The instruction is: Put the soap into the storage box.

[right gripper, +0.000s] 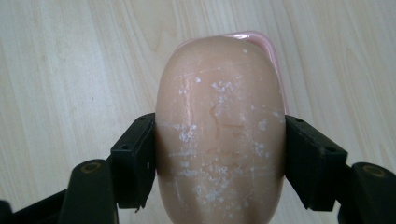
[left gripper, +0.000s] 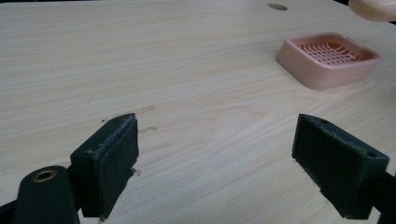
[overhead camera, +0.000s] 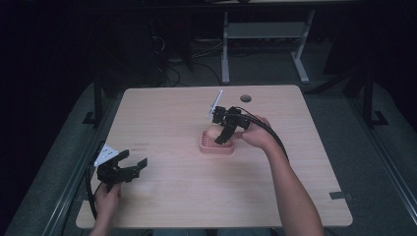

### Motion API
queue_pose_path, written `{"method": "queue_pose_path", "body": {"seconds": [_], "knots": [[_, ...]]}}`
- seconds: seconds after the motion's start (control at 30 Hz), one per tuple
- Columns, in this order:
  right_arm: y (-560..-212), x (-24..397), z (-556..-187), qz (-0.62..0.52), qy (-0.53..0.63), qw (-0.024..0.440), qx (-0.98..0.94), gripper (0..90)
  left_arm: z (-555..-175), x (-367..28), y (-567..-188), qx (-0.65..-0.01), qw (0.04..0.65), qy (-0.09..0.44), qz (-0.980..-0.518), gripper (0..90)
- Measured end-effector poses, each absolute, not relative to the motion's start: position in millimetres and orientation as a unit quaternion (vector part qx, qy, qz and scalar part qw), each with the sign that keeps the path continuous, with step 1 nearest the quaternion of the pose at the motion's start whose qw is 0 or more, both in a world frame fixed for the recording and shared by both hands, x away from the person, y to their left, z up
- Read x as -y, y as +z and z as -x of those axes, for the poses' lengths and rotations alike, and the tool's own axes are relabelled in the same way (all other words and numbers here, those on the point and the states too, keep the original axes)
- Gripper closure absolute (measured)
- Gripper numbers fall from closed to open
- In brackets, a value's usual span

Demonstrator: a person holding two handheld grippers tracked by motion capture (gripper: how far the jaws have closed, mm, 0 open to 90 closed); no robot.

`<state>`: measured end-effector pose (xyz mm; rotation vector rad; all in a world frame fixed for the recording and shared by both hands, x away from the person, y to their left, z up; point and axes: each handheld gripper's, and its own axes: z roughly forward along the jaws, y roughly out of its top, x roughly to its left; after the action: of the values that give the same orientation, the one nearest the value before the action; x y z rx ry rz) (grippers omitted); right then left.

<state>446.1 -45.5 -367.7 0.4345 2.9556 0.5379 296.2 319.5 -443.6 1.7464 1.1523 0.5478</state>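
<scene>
Risk noted first: the peach oval soap bar (right gripper: 219, 135), scuffed with white flecks, looks slick, so it could squirt out of the jaws or miss the pink slotted plastic soap dish (overhead camera: 216, 143) if the grip eases or tilts. Right gripper (overhead camera: 227, 129) is clamped on the bar's two long sides, jaws spread to about the bar's width, holding it directly above the dish near the centre of the pale wooden table (overhead camera: 172, 118). Whether the bar touches the dish, I cannot tell. Left gripper (overhead camera: 121, 168), at 8 o'clock from the dish and well apart, is spread wide and holds nothing, low over bare wood.
</scene>
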Motion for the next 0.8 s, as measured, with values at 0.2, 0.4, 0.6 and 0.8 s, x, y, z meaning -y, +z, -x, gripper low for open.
{"method": "queue_pose_path", "body": {"seconds": [0.2, 0.4, 0.6, 0.8], "knots": [[-375.1, 40.6, -454.5, -0.149, 0.178, 0.044, -0.972, 31.9, -296.0, -320.2, -443.6, -0.471, 0.471, 0.223, -0.712, 14.3], [-383.7, 38.1, -460.5, -0.154, 0.168, 0.04, -0.973, 31.8, -296.1, -320.0, -443.7, -0.471, 0.471, 0.223, -0.712, 14.3], [-389.0, 38.7, -467.9, -0.167, 0.17, 0.033, -0.971, 31.8, -295.9, -319.4, -443.5, -0.468, 0.468, 0.224, -0.715, 14.3], [-400.4, 35.2, -473.7, -0.174, 0.154, 0.021, -0.972, 31.8, -295.7, -320.0, -443.4, -0.469, 0.468, 0.224, -0.715, 14.3]]}}
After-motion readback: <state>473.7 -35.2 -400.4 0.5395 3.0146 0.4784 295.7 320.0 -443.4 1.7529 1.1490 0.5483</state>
